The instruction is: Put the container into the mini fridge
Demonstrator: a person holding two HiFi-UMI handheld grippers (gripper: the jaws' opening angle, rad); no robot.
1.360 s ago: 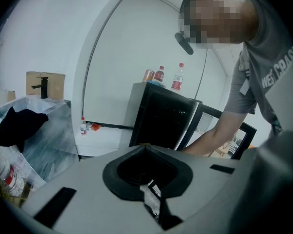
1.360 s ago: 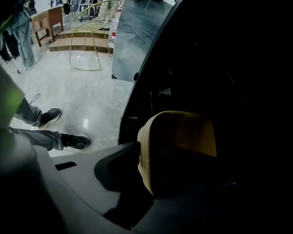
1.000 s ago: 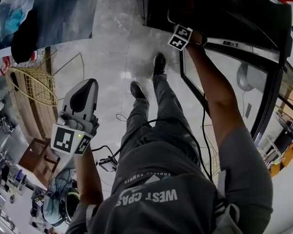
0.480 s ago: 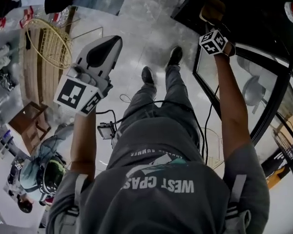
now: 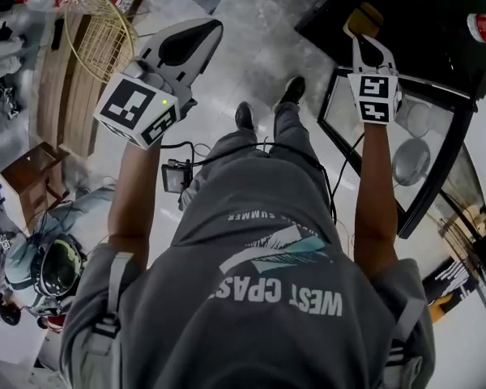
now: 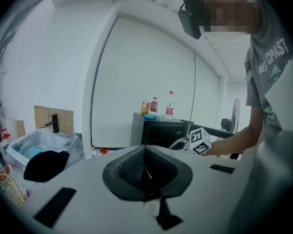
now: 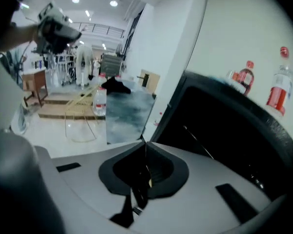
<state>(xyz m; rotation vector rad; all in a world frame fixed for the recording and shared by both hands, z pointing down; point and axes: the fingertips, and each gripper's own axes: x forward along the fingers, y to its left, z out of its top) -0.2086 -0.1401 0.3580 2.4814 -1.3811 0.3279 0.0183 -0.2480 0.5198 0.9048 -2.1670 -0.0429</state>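
A yellow container [image 5: 364, 19] sits inside the black mini fridge [image 5: 425, 31], just ahead of my right gripper [image 5: 363, 42]. That gripper points into the opening, and its jaws are closing and meet with nothing between them. In the right gripper view the joined jaws [image 7: 145, 144] face the dark fridge interior [image 7: 219, 130]. The fridge's glass door [image 5: 421, 140] hangs open to the right of my right arm. My left gripper [image 5: 215, 25] is shut and empty, held up at the left over the floor. From the left gripper view [image 6: 145, 149] the fridge [image 6: 161, 130] stands beyond it.
Bottles [image 7: 278, 91] stand on the fridge top. A wire basket [image 5: 101, 31] lies on wooden boards at the upper left, and a small wooden stand [image 5: 28, 177] is below it. A cabled box [image 5: 176, 177] lies on the floor by my feet. A person [image 5: 53, 266] crouches at lower left.
The right gripper has drawn back from deep in the fridge opening, with the yellow container staying inside. The left gripper has risen toward the top of the head view.
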